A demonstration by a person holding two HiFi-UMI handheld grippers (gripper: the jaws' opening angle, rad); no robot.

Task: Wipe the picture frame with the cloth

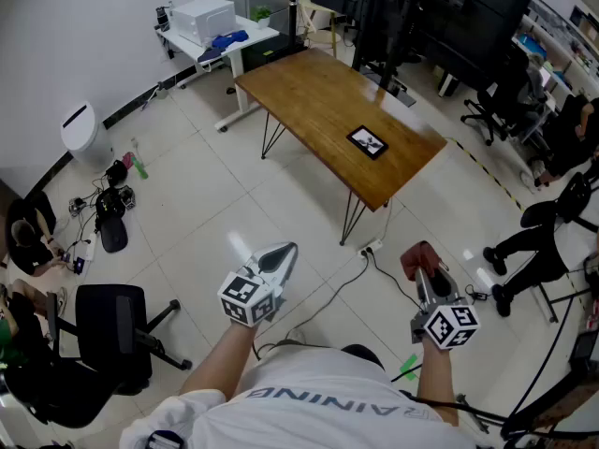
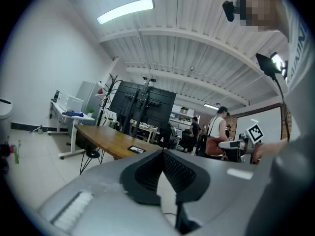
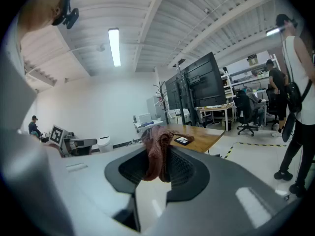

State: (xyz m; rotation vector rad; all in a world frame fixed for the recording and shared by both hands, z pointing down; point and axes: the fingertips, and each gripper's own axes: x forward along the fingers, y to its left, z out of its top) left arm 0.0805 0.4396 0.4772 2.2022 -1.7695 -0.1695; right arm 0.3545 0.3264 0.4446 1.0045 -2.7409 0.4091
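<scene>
Looking down on a pale tiled floor (image 1: 234,195) in an open office, where one wooden table (image 1: 318,96) stands on thin black legs, well ahead of the person. One picture frame (image 1: 367,141) lies flat on the table, towards its right-hand end. Two grippers are held low over the floor, well apart from the table. The left gripper (image 1: 277,258) has its jaws closed together with nothing between them. The right gripper (image 1: 423,274) is clamped on one reddish cloth (image 1: 417,255), which bunches up above the jaws. Only the gripper views show the ribbed white ceiling (image 3: 197,14) and a strip light (image 3: 114,45). The right gripper view adds a standing person (image 3: 295,82) at its right edge. Only the head view shows one black office chair (image 1: 112,330) at lower left.
</scene>
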